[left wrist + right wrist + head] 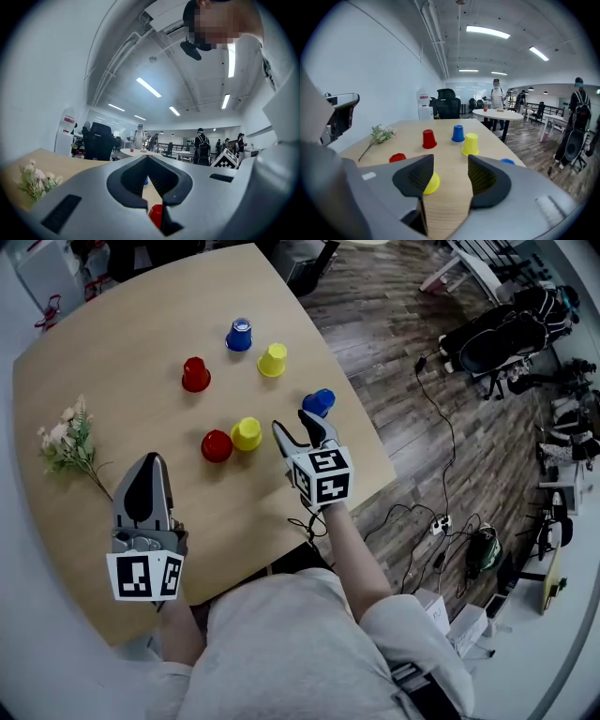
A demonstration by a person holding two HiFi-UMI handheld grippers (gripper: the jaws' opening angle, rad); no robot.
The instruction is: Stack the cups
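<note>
- Upturned cups [196, 374]: likely light, stiff, slick plastic; pinch across the tapered wall.
- Right hand-held gripper [295, 427] gapes empty beside nearer yellow cup [247, 433]; left hand-held gripper [150, 463] closed, empty.

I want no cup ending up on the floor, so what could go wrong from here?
1. The nearer blue cup stands close to the edge of the table, right beside the open right hand-held gripper. A sideways nudge might push it off.
2. The nearer yellow cup and the nearer red cup stand very close together, so closing on one may tip the other.
</note>
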